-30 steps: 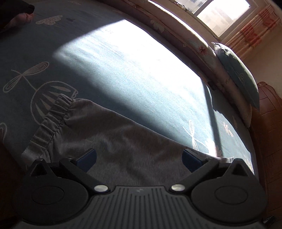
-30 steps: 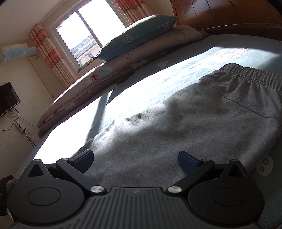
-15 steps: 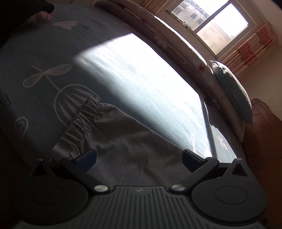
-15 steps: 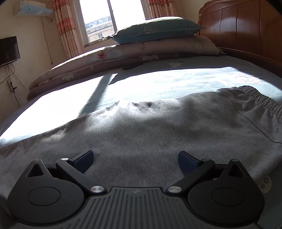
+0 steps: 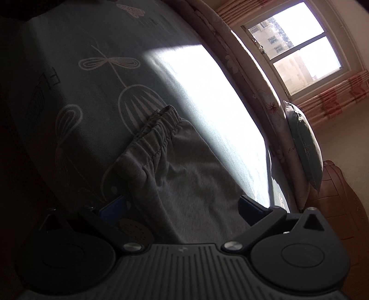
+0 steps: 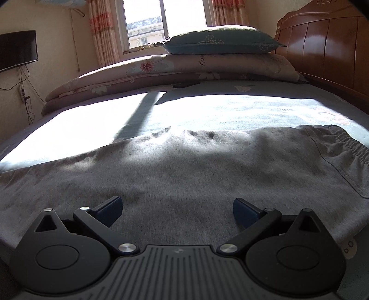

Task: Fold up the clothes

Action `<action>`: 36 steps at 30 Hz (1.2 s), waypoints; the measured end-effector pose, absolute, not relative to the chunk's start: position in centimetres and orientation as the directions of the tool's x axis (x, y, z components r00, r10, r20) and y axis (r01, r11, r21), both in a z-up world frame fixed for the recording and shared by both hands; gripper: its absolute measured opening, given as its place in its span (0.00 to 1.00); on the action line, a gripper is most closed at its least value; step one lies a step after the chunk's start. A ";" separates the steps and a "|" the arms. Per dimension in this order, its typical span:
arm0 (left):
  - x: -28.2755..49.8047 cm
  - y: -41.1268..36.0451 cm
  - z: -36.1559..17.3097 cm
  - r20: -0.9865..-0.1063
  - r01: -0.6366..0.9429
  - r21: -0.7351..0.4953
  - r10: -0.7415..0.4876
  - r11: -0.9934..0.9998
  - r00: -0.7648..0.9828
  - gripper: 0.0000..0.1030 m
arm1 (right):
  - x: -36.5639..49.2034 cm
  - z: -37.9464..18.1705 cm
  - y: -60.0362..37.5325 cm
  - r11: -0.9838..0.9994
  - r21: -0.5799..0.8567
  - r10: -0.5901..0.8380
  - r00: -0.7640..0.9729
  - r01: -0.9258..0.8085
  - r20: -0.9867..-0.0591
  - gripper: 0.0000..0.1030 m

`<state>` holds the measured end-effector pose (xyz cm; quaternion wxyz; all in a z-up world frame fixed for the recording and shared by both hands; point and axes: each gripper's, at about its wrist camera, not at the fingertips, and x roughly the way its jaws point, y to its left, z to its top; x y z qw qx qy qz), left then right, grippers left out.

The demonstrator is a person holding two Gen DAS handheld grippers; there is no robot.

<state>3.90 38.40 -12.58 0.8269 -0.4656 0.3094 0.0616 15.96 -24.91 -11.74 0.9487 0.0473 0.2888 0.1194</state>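
Now grey trousers leg bunched, both hand-held grippers lower

Hard sun enters through the window at 12 o'clock, blowing out a white patch on the bed. A window-frame shadow crosses that patch. Left wrist view is dim and underexposed from 7 to 11 o'clock. Strong fisheye bending at the edges; dark vignetted corners.

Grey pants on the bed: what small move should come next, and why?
Probably close the left gripper on the near edge of the grey pants. Both grippers are open, the right gripper too, with cloth lying flat between the fingers and nothing gripped yet.
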 end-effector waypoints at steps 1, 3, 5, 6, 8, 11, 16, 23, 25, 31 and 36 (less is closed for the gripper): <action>4.1 38.6 -12.9 -0.559 -0.384 -0.743 -0.193 0.547 0.806 0.99 | 15.8 -11.4 -24.5 0.963 0.162 0.267 0.806 -0.213 -0.529 1.00; 4.7 38.9 -13.6 -0.549 -0.381 -0.764 -0.215 0.520 0.808 0.99 | 15.5 -10.2 -23.1 0.946 0.179 0.323 0.800 -0.269 -0.506 1.00; 5.0 38.8 -13.9 -0.554 -0.382 -0.761 -0.220 0.524 0.803 0.99 | 15.4 -9.1 -21.6 0.929 0.195 0.370 0.789 -0.315 -0.490 1.00; 5.1 38.8 -14.1 -0.556 -0.382 -0.760 -0.222 0.526 0.801 0.99 | 15.3 -8.6 -20.9 0.919 0.203 0.395 0.781 -0.339 -0.483 1.00; 5.2 38.7 -14.2 -0.558 -0.380 -0.758 -0.226 0.530 0.799 0.99 | 15.3 -7.3 -18.8 0.893 0.194 0.448 0.760 -0.406 -0.471 1.00; 5.0 38.7 -14.1 -0.546 -0.367 -0.771 -0.244 0.521 0.802 0.99 | 15.2 -5.0 -14.5 0.828 0.141 0.541 0.708 -0.542 -0.454 1.00; 4.6 39.0 -13.1 -0.538 -0.353 -0.769 -0.242 0.533 0.807 0.99 | 13.3 -1.7 -4.8 0.639 -0.034 0.680 0.585 -0.769 -0.443 0.91; 4.4 40.1 -12.8 -0.505 -0.321 -0.797 -0.274 0.511 0.818 0.99 | 9.1 -2.3 8.3 0.333 -0.296 0.737 0.443 -0.895 -0.510 0.68; 4.3 40.4 -12.7 -0.487 -0.309 -0.812 -0.284 0.495 0.826 0.99 | 8.2 -3.5 11.4 0.251 -0.325 0.739 0.397 -0.912 -0.544 0.59; 3.7 41.4 -13.0 -0.406 -0.257 -0.871 -0.321 0.419 0.855 0.99 | 5.7 -6.6 17.0 0.111 -0.374 0.719 0.334 -0.921 -0.610 0.50; 2.9 42.2 -14.2 -0.351 -0.235 -0.912 -0.340 0.337 0.873 0.99 | 3.7 -9.1 21.2 0.003 -0.410 0.692 0.298 -0.912 -0.658 0.46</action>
